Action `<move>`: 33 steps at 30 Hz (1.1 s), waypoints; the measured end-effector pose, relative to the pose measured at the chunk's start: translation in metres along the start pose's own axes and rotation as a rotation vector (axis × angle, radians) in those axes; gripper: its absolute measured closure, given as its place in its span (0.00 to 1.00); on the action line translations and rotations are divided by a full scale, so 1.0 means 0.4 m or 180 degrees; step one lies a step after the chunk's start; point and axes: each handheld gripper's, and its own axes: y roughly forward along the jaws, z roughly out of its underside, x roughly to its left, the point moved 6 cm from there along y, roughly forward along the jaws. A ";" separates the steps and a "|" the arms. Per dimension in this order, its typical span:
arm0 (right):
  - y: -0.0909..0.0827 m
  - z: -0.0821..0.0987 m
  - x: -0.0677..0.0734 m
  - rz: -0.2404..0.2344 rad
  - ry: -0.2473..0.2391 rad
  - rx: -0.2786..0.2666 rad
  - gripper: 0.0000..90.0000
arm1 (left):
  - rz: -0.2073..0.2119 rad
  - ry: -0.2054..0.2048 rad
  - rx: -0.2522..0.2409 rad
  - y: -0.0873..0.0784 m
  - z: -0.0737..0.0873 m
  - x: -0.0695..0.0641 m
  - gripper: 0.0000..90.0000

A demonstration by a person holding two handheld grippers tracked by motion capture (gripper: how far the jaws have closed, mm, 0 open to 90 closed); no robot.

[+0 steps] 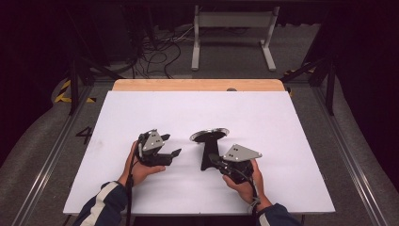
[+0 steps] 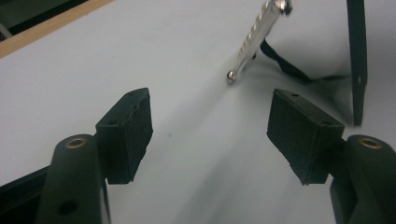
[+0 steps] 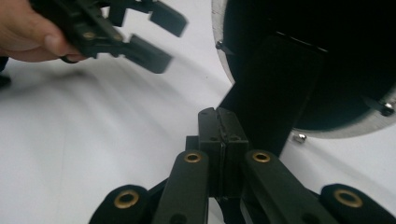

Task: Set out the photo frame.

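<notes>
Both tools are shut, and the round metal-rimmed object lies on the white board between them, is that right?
Not quite: the left tool is open, its pads apart with nothing between them, as the left gripper view shows. The right tool is shut, and the round metal-rimmed object lies on the white board.

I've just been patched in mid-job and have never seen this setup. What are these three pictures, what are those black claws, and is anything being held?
A person at a white table holds a two-jaw gripper in each hand. The high view looks down from above; each of the other two comes from a camera riding on one gripper, looking along its jaws. The left gripper is open, with nothing between its pads. The right gripper is shut on the black handle of a round, silver-rimmed strainer. I can't tell whether the strainer's rim touches the table.
</notes>
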 end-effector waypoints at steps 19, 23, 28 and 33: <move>0.102 0.024 0.082 0.0412 -0.0152 0.0179 1.00 | 0.0262 0.0200 0.0020 0.141 -0.065 -0.042 0.54; 0.104 0.031 0.085 0.0431 -0.0127 0.0241 1.00 | 0.0194 0.0288 -0.0171 0.125 -0.094 -0.059 0.57; 0.107 0.030 0.086 0.0422 -0.0095 0.0243 1.00 | 0.0253 0.0379 -0.0175 0.117 -0.101 -0.074 0.68; 0.112 0.034 0.085 0.0357 -0.0063 0.0268 1.00 | 0.0347 0.0348 -0.0219 0.120 -0.099 -0.071 0.74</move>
